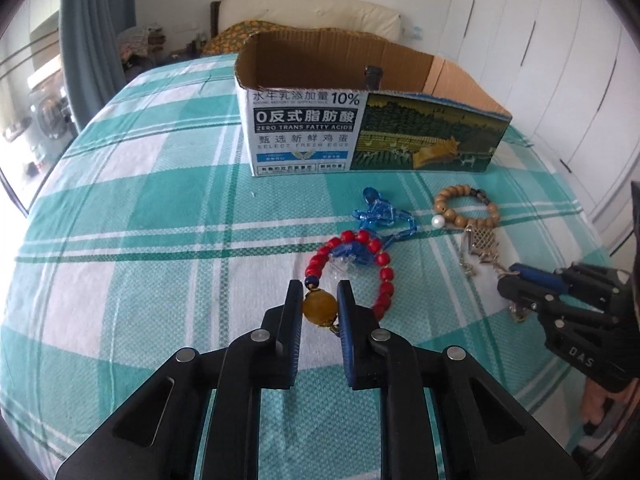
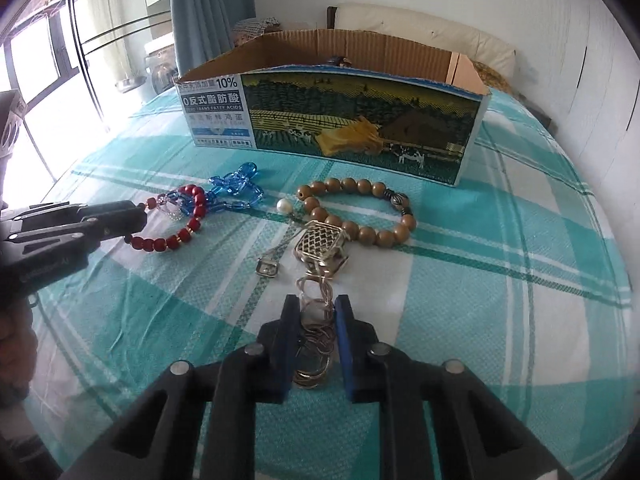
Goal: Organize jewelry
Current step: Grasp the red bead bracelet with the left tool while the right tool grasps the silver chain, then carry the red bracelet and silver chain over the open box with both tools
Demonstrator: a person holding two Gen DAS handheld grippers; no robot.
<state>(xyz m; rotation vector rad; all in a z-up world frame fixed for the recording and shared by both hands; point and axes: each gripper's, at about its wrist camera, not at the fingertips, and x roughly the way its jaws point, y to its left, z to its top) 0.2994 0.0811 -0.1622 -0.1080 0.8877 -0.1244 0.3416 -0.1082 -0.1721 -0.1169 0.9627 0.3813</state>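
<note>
A red bead bracelet (image 1: pixel 386 276) with a big amber bead (image 1: pixel 319 309) lies on the teal plaid sheet. My left gripper (image 1: pixel 320 287) is shut on that amber bead. A blue plastic chain (image 1: pixel 380 212) is tangled under the bracelet's far side. To the right lie a wooden bead bracelet (image 2: pixel 360 184), a pearl (image 2: pixel 284 206) and a gold lattice charm (image 2: pixel 322 242) with metal rings (image 2: pixel 316 332). My right gripper (image 2: pixel 317 300) is shut on those rings. Across views, the right gripper (image 1: pixel 510 276) and the left gripper (image 2: pixel 136 216) show from the side.
An open printed cardboard box (image 1: pixel 304 132) stands just behind the jewelry, with a small dark object (image 1: pixel 372 74) inside. The bed's sheet (image 1: pixel 140 208) stretches out to the left. Wardrobe doors stand at the right, a curtain and window at the left.
</note>
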